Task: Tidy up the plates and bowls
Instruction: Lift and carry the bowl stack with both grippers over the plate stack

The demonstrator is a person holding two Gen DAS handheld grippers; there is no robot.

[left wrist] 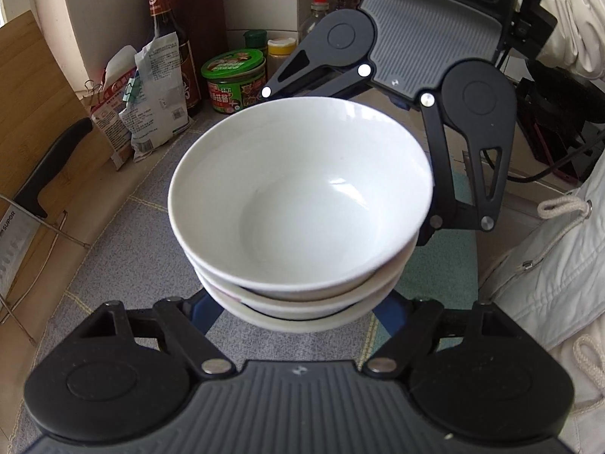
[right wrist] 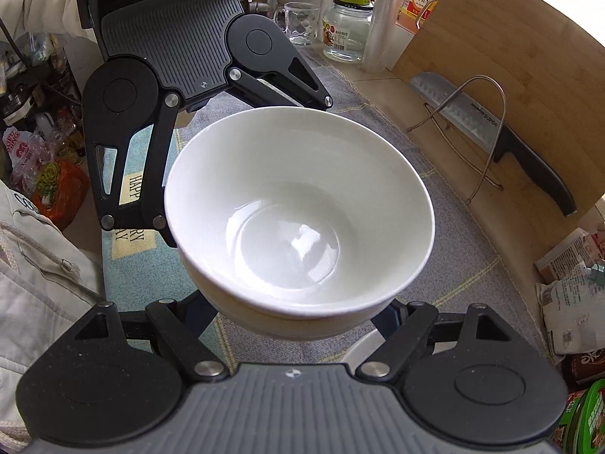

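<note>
A stack of three white bowls (left wrist: 298, 196) fills the middle of the left wrist view, held up above the grey cloth. My left gripper (left wrist: 298, 316) is spread wide around the base of the stack, its fingers hidden under the bowls. My right gripper (left wrist: 389, 113) shows opposite it, clasping the far side of the stack. In the right wrist view the same stack (right wrist: 298, 219) sits between my right gripper (right wrist: 298, 321) and my left gripper (right wrist: 211, 140). A white plate rim (right wrist: 363, 348) shows under the stack.
A grey checked cloth (left wrist: 124, 265) covers the counter. A wooden cutting board (right wrist: 503, 53) with a black-handled knife (right wrist: 529, 166) in a wire rack stands at the side. Sauce bottles (left wrist: 170, 34), a green-lidded jar (left wrist: 233, 79), food bags (left wrist: 151, 98) and a glass jar (right wrist: 346, 30) crowd the back.
</note>
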